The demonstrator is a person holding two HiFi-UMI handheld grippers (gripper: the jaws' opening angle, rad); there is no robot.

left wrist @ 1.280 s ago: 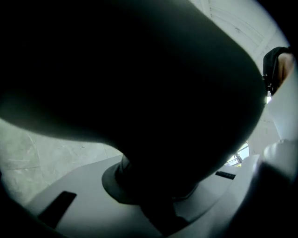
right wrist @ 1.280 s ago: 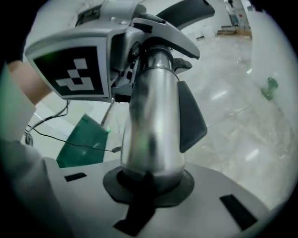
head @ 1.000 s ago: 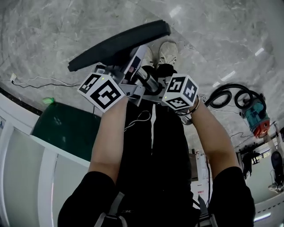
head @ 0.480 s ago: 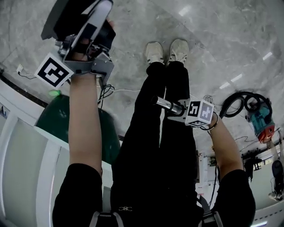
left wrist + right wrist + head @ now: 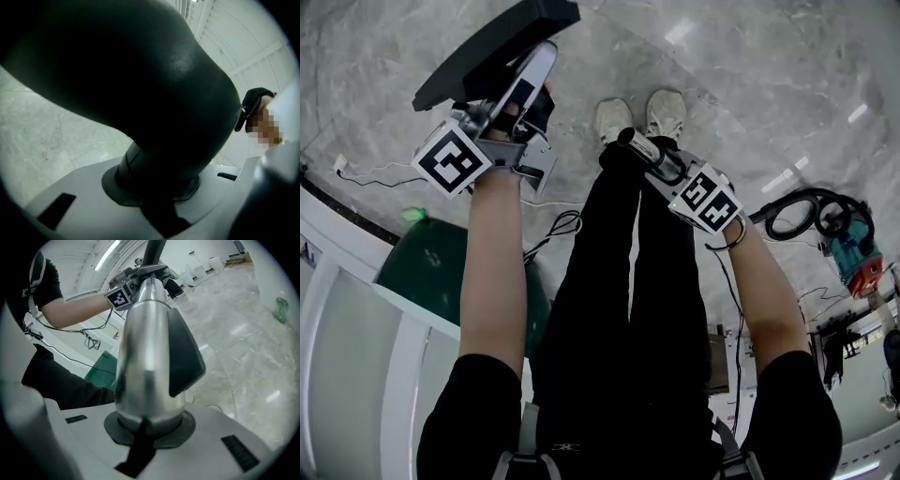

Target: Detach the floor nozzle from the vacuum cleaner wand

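Floor [image 5: 787, 75] is grey polished marble w/ light glare streaks, big open hall by the look of it. White railing panels [image 5: 356, 356] run along the left of the head view, w/ a dark green rounded thing [image 5: 431, 272] just behind them, can't tell what it is. A thin cable [image 5: 375, 173] trails on the floor upper left. Far right there's a teal and orange vacuum body [image 5: 848, 244] on the floor w/ its black coiled hose [image 5: 797, 211], well apart from both hands. The person's white sneakers [image 5: 642, 117] are top centre.

The dark grey flat plastic floor nozzle [image 5: 492, 56] is up in the air at the upper left. Its long axis runs diagonally, lower left to upper right. The left gripper [image 5: 511, 112] pinches its rounded neck, which fills the left gripper view.

The shiny silver metal wand [image 5: 642, 150] w/ a dark collar sits clamped in the right gripper [image 5: 670, 173]. Its axis is diagonal too, w/ the free end aimed up-left at the sneakers.

Vs a sec ago: back then nozzle & wand were joined in front of the legs, grippers side by side. Now they're apart, w/ a clear gap. Since half a sec ago the wand has swung from pointing left over the thighs to pointing at the shoes.
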